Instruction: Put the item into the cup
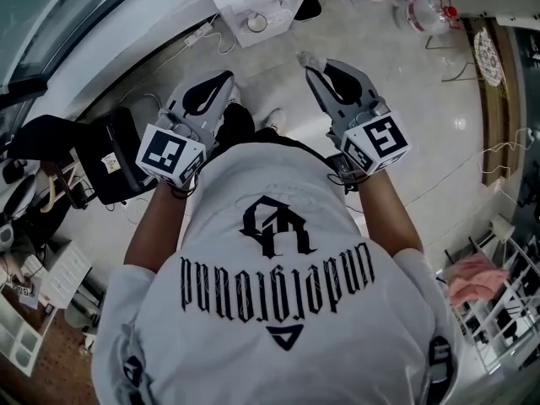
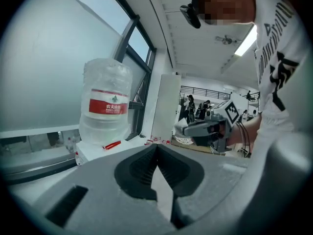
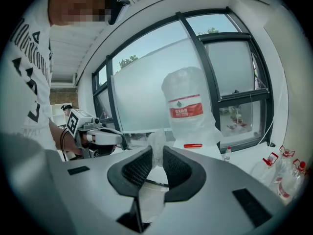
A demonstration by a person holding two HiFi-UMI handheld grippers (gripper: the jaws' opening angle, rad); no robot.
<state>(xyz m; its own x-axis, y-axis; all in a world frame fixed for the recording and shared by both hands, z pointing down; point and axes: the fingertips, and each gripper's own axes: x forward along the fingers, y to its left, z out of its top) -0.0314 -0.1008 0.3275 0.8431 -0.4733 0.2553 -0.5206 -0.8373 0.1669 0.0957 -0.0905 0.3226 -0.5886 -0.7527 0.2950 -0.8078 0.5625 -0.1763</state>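
My right claw (image 3: 157, 154) is clenched on a crumpled whitish wad (image 3: 156, 140), which pokes out past its tips. My left claw (image 2: 156, 147) is pressed together with nothing in it. I hold both out over the floor (image 1: 405, 91), facing a big water jug (image 3: 188, 109).

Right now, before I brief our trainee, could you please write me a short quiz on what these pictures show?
1. True or false: the left gripper is clamped on a cup.
2. What does the right gripper hold? A) a red pen B) a crumpled whitish wad C) nothing
3. Fill in: the label on the big water bottle is mainly ___.

Key: 1 false, its jaws are together with nothing between them; 2 B; 3 red.
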